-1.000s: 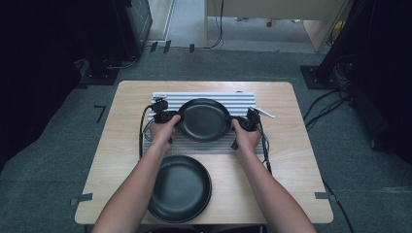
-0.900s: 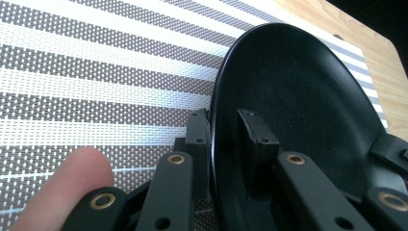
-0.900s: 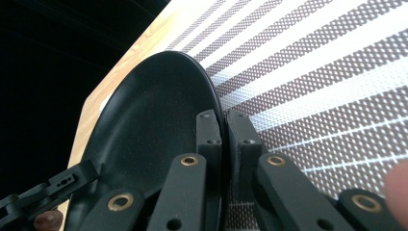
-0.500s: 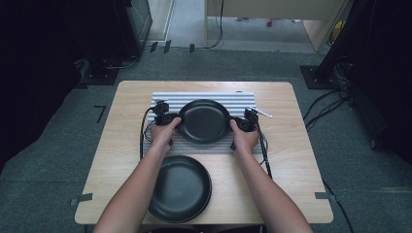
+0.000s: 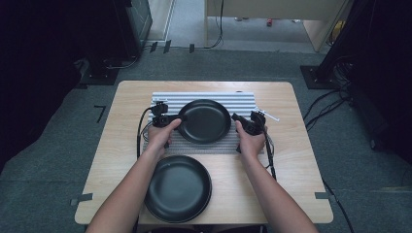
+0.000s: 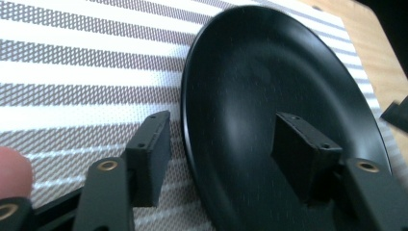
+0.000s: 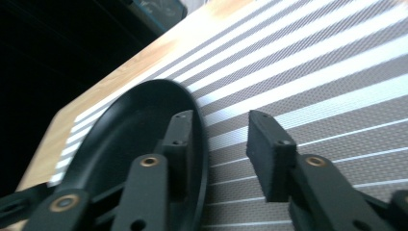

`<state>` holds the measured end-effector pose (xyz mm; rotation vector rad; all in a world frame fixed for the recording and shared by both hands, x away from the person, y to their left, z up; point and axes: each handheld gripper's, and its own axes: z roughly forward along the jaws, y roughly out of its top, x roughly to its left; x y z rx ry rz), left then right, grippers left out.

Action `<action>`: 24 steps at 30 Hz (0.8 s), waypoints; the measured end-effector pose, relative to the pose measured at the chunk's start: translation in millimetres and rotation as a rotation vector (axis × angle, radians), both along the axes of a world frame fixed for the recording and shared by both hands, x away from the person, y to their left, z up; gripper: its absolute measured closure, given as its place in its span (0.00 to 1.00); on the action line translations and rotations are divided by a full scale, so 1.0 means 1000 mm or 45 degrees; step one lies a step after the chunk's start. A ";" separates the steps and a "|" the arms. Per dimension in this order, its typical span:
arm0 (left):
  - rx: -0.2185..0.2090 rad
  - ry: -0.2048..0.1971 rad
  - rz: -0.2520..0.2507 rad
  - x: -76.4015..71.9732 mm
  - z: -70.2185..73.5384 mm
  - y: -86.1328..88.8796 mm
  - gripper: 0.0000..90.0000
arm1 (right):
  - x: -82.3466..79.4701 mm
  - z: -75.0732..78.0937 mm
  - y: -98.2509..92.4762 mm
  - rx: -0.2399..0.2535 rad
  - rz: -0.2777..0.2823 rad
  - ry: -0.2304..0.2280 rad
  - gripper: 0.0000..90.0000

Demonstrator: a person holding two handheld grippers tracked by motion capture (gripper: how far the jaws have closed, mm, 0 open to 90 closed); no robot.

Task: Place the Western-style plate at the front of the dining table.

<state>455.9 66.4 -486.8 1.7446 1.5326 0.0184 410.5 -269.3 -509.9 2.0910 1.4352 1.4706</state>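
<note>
A black plate [image 5: 204, 121] lies on a grey-and-white striped mat [image 5: 243, 99] in the middle of the table. My left gripper [image 5: 180, 118] is at its left rim and my right gripper [image 5: 235, 118] at its right rim. In the left gripper view the left gripper [image 6: 222, 118] is open across the rim, one jaw over the mat and one inside the plate [image 6: 269, 86]. In the right gripper view the right gripper [image 7: 220, 115] is open too, straddling the plate's [image 7: 130, 120] rim the same way. A second black plate [image 5: 178, 188] sits near the front edge.
The wooden table [image 5: 291, 160] has bare room to the right and left of the mat. A small white stick [image 5: 272, 116] lies by the mat's right edge. Cables trail from both grippers toward me. Dark equipment and cables stand on the floor around the table.
The plate on the mat has shifted slightly toward me. Both hands stay at its rims and have barely moved.
</note>
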 end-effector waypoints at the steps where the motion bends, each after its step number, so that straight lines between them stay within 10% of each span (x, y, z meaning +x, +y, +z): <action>1: 0.020 -0.009 -0.012 -0.003 0.002 0.001 0.39 | -0.002 0.001 -0.002 0.001 0.002 -0.008 0.66; 15: -0.082 -0.053 -0.029 -0.046 0.020 0.038 0.18 | -0.030 0.015 -0.015 -0.135 0.239 0.005 0.38; 24: -0.016 -0.119 -0.054 -0.077 0.021 0.054 0.17 | -0.050 0.016 -0.032 -0.189 0.288 -0.034 0.35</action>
